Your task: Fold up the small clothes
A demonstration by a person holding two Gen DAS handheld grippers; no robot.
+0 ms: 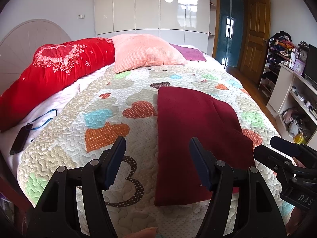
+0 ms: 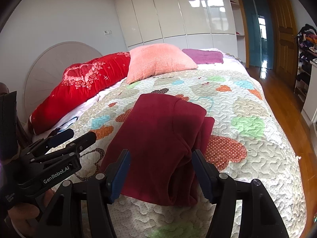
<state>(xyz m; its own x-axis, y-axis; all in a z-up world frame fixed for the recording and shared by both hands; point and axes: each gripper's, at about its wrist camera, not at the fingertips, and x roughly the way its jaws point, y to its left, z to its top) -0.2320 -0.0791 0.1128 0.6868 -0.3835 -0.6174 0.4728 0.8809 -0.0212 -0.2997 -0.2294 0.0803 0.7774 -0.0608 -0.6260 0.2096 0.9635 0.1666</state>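
A dark red garment [image 1: 190, 138] lies folded into a long strip on the heart-patterned quilt [image 1: 99, 130]; it also shows in the right wrist view [image 2: 158, 138]. My left gripper [image 1: 157, 144] is open and empty, held above the quilt near the garment's left edge. My right gripper [image 2: 160, 156] is open and empty, held just above the garment's near end. The right gripper also shows at the right edge of the left wrist view [image 1: 277, 148], and the left gripper shows at the left of the right wrist view [image 2: 73, 136].
A red bolster [image 1: 49, 75], a pink pillow [image 1: 146, 51] and a purple cloth [image 1: 190, 52] lie at the head of the bed. A black phone on a blue lanyard [image 1: 19, 138] lies at the left. White shelving [image 1: 293, 91] and wooden floor [image 2: 281, 91] are right of the bed.
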